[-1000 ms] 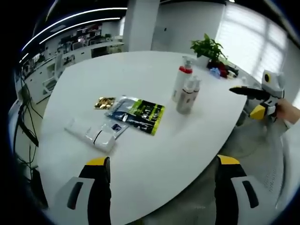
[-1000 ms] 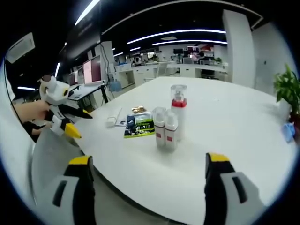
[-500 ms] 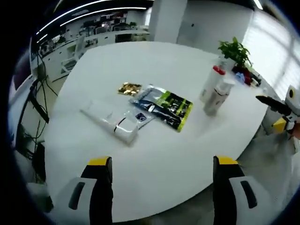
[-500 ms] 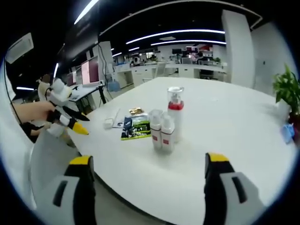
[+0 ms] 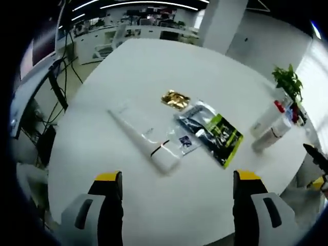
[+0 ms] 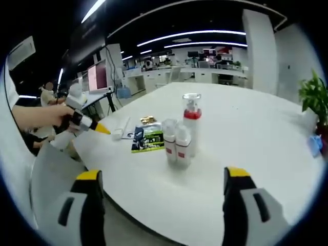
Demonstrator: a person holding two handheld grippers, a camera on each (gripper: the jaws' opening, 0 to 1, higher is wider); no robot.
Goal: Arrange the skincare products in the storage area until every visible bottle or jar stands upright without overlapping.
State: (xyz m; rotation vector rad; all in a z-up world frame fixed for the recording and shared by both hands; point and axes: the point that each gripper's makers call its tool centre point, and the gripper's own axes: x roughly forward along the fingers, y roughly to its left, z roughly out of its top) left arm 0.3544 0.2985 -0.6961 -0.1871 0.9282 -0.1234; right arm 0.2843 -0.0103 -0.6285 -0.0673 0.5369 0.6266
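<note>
A tall pump bottle with a red band [image 6: 191, 123] stands upright mid-table, with two small white bottles [image 6: 176, 145] upright and touching just in front of it. In the left gripper view the same bottles [image 5: 269, 127] sit at the far right. A white tube [image 5: 146, 138] lies flat on the table, beside a green and black sachet [image 5: 215, 134] and a gold packet [image 5: 175, 99]. My left gripper [image 5: 174, 205] is open above the table's near edge, facing the tube. My right gripper [image 6: 161, 205] is open, short of the bottles, holding nothing.
The white table [image 6: 246, 133] is wide and round-edged. A potted plant [image 5: 288, 82] stands at the far side, with a small blue item [image 6: 313, 143] near it. A hand [image 6: 41, 115] holds the left gripper [image 6: 84, 123] at the table edge. Desks and monitors stand behind.
The left gripper has swung over the table edge toward the tube and sachets, so its view shifted. The right gripper stayed still. The bottles, tube and packets have not moved.
</note>
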